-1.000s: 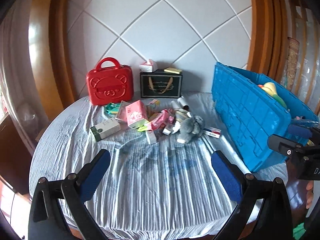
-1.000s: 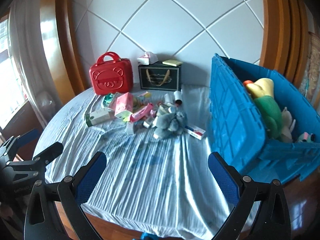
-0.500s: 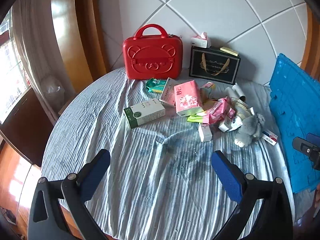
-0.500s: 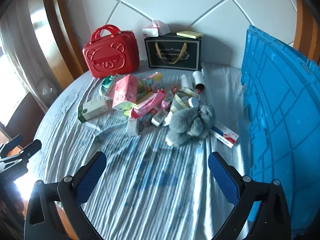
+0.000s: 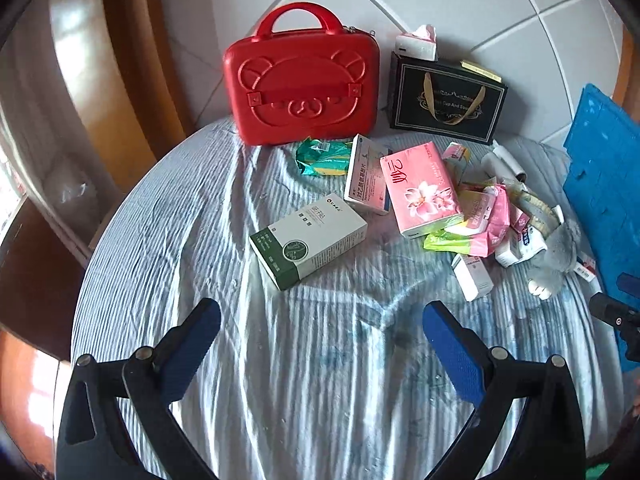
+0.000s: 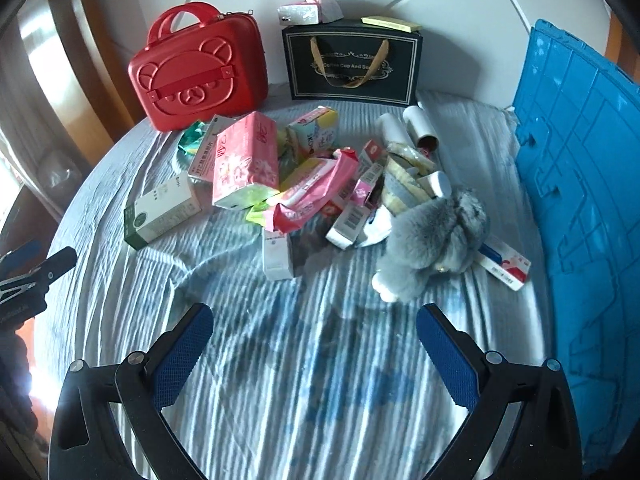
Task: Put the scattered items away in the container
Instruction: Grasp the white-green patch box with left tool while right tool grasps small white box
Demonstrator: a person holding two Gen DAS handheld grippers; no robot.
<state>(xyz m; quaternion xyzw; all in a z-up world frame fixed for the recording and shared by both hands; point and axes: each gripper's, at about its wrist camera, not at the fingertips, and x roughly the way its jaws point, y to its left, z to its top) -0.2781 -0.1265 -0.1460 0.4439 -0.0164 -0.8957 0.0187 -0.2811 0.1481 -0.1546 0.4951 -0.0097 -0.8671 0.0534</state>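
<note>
A heap of small items lies mid-table: a green-and-white box point(image 5: 310, 241) point(image 6: 160, 210), a pink tissue pack point(image 5: 420, 188) point(image 6: 246, 160), pink wrappers point(image 6: 312, 192), small cartons and a grey plush toy point(image 6: 436, 236) point(image 5: 558, 254). The blue crate point(image 6: 584, 200) point(image 5: 604, 184) stands at the right. My left gripper point(image 5: 322, 342) hovers open over bare cloth, just short of the green-and-white box. Also open and holding nothing, my right gripper point(image 6: 314, 340) hangs in front of the plush toy.
A red bear-face case point(image 5: 302, 88) point(image 6: 196, 76) and a black gift bag point(image 5: 446, 104) point(image 6: 352, 66) with a tissue box point(image 6: 308, 10) on top stand against the tiled wall. The round table carries a striped cloth point(image 5: 320, 380); its left edge drops off.
Both grippers have moved forward and tilted down toward the heap, so the items look larger. The left one has swung left, leaving only a strip of the crate in its view.
</note>
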